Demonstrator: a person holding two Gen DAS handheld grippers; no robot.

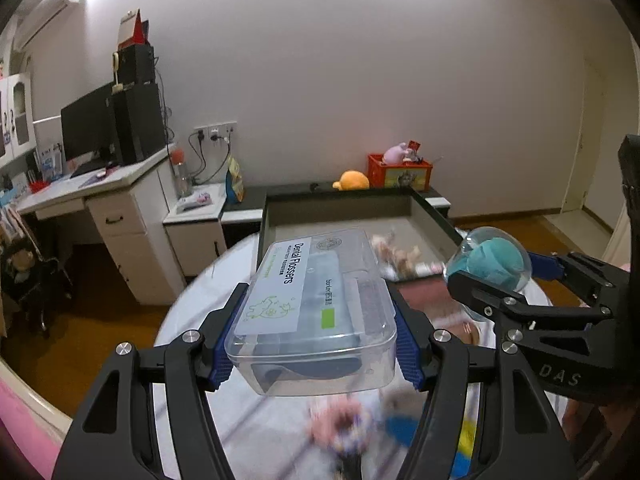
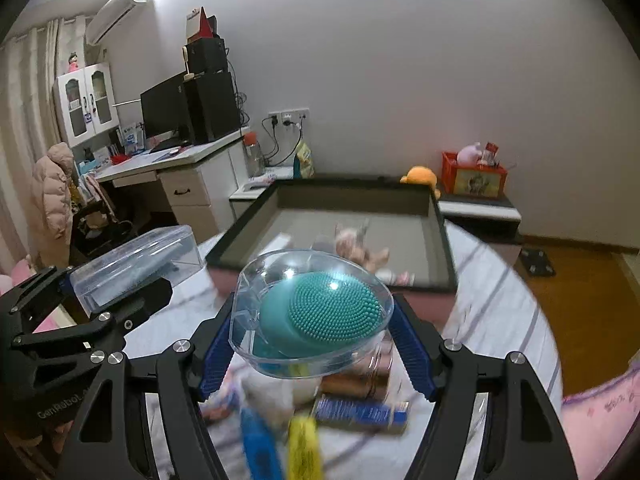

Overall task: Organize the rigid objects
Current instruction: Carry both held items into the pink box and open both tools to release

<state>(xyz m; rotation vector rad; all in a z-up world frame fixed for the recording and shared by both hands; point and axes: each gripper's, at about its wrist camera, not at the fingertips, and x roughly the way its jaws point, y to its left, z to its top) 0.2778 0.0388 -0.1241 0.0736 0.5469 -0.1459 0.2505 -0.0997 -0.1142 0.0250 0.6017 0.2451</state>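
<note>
My left gripper (image 1: 314, 350) is shut on a clear plastic box of dental flossers (image 1: 316, 308), held above the round table. In the right wrist view that box (image 2: 136, 260) shows at the left. My right gripper (image 2: 312, 354) is shut on a clear domed case with a teal silicone brush (image 2: 316, 312) inside; the same case (image 1: 490, 262) appears at the right of the left wrist view. Beyond both lies a shallow dark tray (image 2: 446, 240), also seen from the left wrist (image 1: 267, 216), with a small wrapped item (image 2: 362, 246) in it.
Blurred small things lie on the striped tablecloth (image 2: 500, 320) below the grippers: a blue packet (image 2: 360, 412), a yellow item (image 2: 304, 448), a brown jar (image 2: 360, 380). A desk with a monitor (image 1: 86, 128) stands at the left, a red toy crate (image 1: 400, 172) by the wall.
</note>
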